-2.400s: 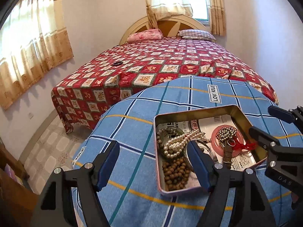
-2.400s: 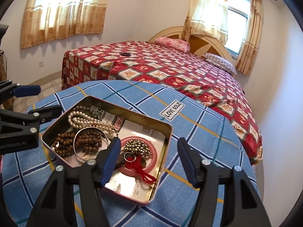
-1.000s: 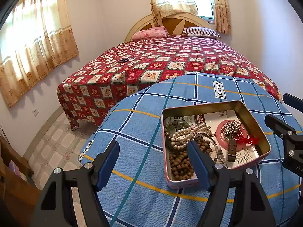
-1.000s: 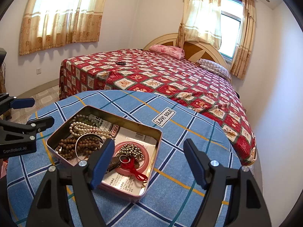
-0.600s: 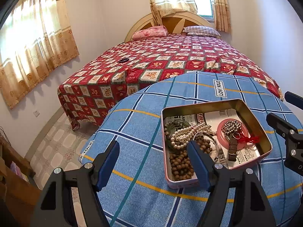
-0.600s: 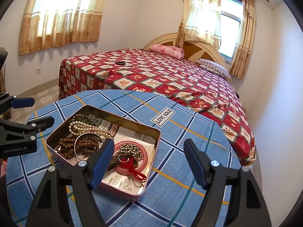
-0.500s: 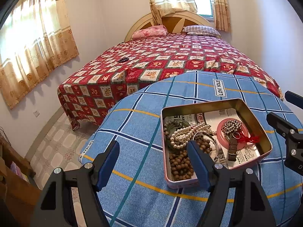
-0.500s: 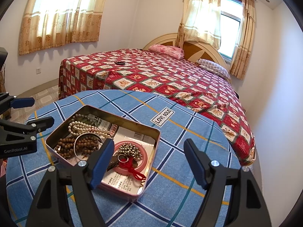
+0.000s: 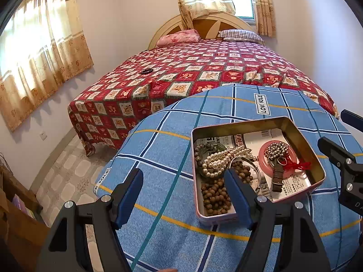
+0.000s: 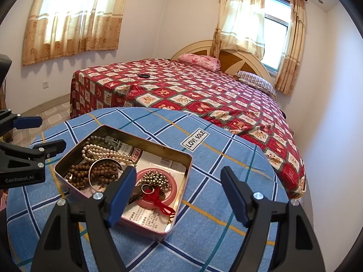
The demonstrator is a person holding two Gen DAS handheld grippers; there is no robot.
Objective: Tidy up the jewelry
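Observation:
An open metal tin (image 9: 301, 133) (image 10: 188, 165) sits on a round table with a blue plaid cloth (image 9: 163, 158) (image 10: 226, 149). In it lie a pearl necklace (image 9: 217, 158) (image 10: 102, 150), brown wooden beads (image 9: 213, 195) (image 10: 77, 176), a metal bangle (image 10: 90, 172), a pink ring dish (image 9: 263, 156) (image 10: 171, 192) with a silver bead cluster (image 9: 276, 149) (image 10: 156, 178), and a red tassel (image 9: 297, 165) (image 10: 161, 205). My left gripper (image 9: 185, 196) is open and empty, held above the table left of the tin. My right gripper (image 10: 178, 195) is open and empty above the tin's near right corner.
A bed with a red patterned cover (image 9: 204, 68) (image 10: 192, 90) stands behind the table, with a dark bracelet (image 9: 147, 71) (image 10: 144, 75) lying on it. Tiled floor (image 9: 68, 170) lies to the left. Curtained windows line the walls.
Both grippers have pulled back and up from the tin since 2.4 s ago. In the last half second almost nothing moved. Both stay open.

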